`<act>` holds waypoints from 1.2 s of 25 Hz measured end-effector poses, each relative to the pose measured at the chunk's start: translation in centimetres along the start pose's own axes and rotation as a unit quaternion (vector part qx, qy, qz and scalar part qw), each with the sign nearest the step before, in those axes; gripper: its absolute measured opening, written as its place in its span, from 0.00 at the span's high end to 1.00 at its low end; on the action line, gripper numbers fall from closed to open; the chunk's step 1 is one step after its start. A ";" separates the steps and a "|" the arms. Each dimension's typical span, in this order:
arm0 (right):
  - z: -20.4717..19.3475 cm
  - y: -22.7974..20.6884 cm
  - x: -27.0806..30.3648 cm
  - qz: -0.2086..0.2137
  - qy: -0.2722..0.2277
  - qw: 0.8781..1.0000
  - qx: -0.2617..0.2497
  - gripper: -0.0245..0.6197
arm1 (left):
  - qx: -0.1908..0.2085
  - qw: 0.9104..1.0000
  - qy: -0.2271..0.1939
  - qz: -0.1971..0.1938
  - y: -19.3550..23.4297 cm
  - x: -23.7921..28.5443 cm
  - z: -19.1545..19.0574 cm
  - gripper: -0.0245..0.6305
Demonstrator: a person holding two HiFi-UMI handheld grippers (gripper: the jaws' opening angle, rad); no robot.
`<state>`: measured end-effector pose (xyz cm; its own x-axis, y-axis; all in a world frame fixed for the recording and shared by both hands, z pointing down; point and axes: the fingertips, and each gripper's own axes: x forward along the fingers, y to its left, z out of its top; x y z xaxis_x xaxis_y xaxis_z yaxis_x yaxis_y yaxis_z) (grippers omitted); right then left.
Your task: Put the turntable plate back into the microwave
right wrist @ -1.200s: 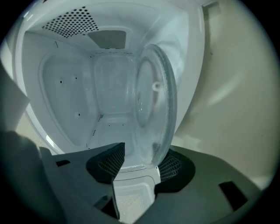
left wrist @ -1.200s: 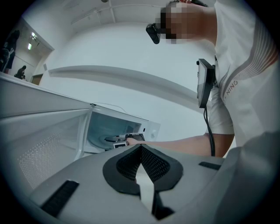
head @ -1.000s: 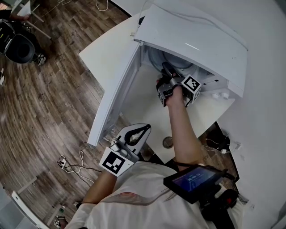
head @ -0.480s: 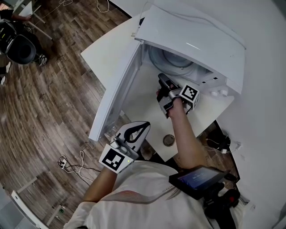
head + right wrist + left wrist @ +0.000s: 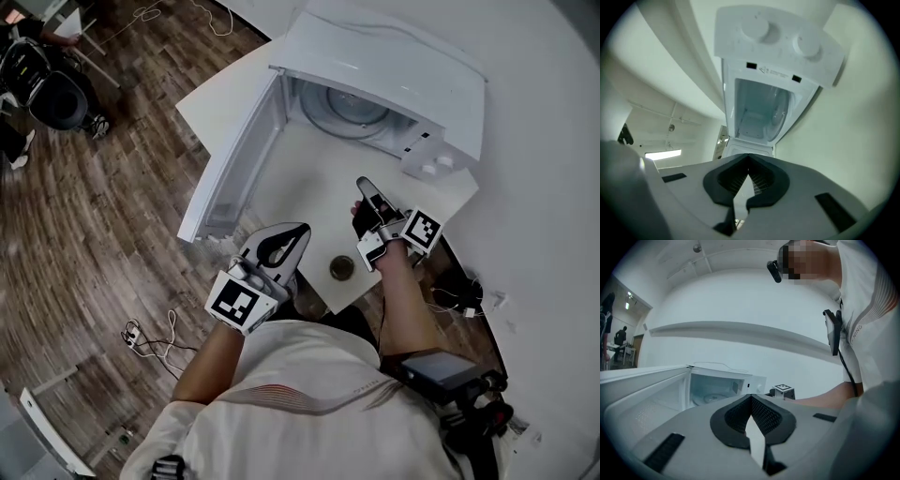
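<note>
The white microwave (image 5: 394,56) stands on the white table (image 5: 309,187) with its door (image 5: 234,159) swung wide to the left. The glass turntable plate (image 5: 352,108) lies flat on the cavity floor, and shows in the left gripper view as the plate (image 5: 712,398). My right gripper (image 5: 366,187) hovers over the table in front of the microwave, well clear of the cavity. Its jaws have just been closing and now stand shut with nothing between them. My left gripper (image 5: 300,230) hangs at the table's near edge, shut and empty. In the right gripper view the microwave (image 5: 778,42) appears rolled on its side.
A small round object (image 5: 341,268) lies on the table near its front edge, between the two grippers. The open door juts out past the table's left side. Wood floor with cables (image 5: 150,342) lies below, and a chair (image 5: 56,94) stands far left.
My right gripper has pulled back out of the microwave's mouth toward the table's near edge. The left gripper has risen slightly. The plate stays inside.
</note>
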<state>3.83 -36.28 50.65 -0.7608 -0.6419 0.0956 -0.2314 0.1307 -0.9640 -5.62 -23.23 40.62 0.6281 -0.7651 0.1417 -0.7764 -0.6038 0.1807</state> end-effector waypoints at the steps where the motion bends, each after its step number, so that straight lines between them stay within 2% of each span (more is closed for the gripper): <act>1: 0.5 1.0 -1.5 0.011 -0.005 1.000 -0.012 0.95 | 0.007 1.000 -0.002 0.001 -1.1 0.2 0.4 0.95; 5: 1.2 5.7 -7.7 0.051 -0.024 0.995 -0.086 0.95 | 0.032 0.999 -0.012 0.006 -5.5 -0.3 1.7 0.95; 8: 0.9 9.8 -11.7 0.075 -0.032 0.984 -0.157 0.95 | 0.043 0.999 -0.022 0.013 -8.3 -1.3 2.7 0.95; 13: 0.0 14.1 -17.6 0.086 -0.033 0.959 -0.267 0.95 | 0.046 0.998 -0.032 0.032 -12.3 -2.5 3.9 0.95; 18: -1.5 17.2 -21.7 0.079 -0.035 0.929 -0.359 0.95 | 0.053 0.997 -0.036 0.033 -15.7 -3.8 5.6 0.95; 26: -3.4 19.6 -23.5 0.067 -0.044 0.889 -0.451 0.95 | 0.062 0.997 -0.053 0.012 -16.4 -3.7 7.1 0.95; 30: -4.8 20.4 -23.0 0.045 -0.051 0.883 -0.464 0.95 | 0.070 0.996 -0.063 0.002 -15.7 -5.4 8.2 0.95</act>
<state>13.71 -15.17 29.99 -0.7541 -0.6556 -0.0388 -0.6058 0.7173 -0.3443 2.75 -11.41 29.00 0.6204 -0.7841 0.0183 -0.7840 -0.6193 0.0423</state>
